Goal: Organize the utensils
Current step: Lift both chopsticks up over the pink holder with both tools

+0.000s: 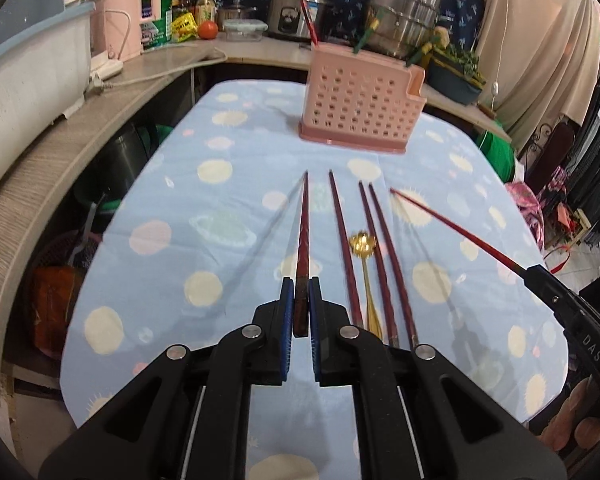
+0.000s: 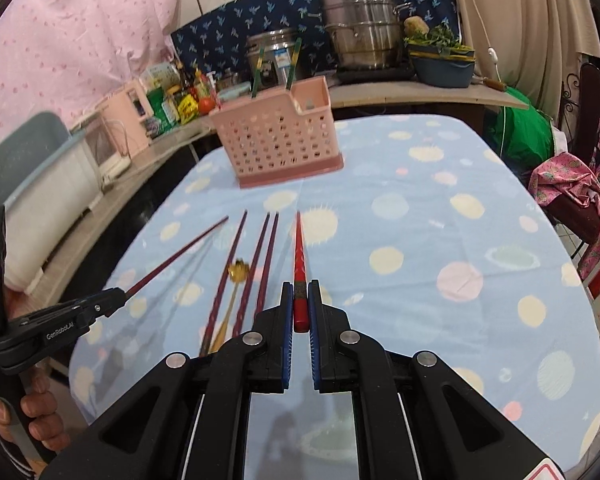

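My left gripper (image 1: 300, 300) is shut on a dark red chopstick (image 1: 303, 236) and holds it above the blue dotted tablecloth (image 1: 172, 216). My right gripper (image 2: 300, 300) is shut on a bright red chopstick (image 2: 299, 256), also lifted; it shows in the left wrist view (image 1: 456, 232). Three dark chopsticks (image 1: 380, 264) and a gold spoon (image 1: 366, 264) lie on the cloth between the grippers. A pink perforated utensil holder (image 1: 360, 100) stands at the far end, with a red chopstick (image 1: 310, 24) and green-handled utensils (image 1: 366, 34) in it. The holder also shows in the right wrist view (image 2: 284, 136).
A curved counter (image 1: 100, 96) runs left and behind the table, with a rice cooker (image 1: 296, 8), steel pot (image 1: 404, 12), bottles and a tomato (image 1: 208, 30). A blue tub (image 1: 28, 64) sits at left. A chair with pink cloth (image 2: 572, 196) stands at right.
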{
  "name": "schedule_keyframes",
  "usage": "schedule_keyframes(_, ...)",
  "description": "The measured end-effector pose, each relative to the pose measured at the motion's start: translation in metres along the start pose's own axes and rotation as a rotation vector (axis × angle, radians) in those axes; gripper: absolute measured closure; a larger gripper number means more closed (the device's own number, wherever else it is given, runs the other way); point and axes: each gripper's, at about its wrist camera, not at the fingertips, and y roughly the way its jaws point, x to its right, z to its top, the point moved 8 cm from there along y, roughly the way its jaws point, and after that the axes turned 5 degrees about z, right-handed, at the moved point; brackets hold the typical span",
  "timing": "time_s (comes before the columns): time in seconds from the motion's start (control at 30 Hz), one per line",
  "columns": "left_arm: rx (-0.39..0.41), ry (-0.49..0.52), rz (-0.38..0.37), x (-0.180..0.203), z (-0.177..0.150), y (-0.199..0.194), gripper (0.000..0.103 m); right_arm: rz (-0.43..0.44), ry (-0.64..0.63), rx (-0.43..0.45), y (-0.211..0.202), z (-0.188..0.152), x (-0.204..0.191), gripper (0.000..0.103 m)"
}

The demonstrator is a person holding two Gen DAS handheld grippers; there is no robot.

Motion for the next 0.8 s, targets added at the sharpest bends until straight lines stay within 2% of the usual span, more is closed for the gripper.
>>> schedule_keyframes(0.33, 0.116, -0.052, 0.007, -0.011, 0.063, -0.027, 0.096, 0.015, 0.018, 0.108, -0.025, 0.058, 0.007, 0.096)
schedule_keyframes(0.8, 0.236, -0.088, 0.015, -0.021, 0.139, -0.056, 0.096, 0.043, 0.041, 0.199, -0.038, 0.118, 0.013, 0.096)
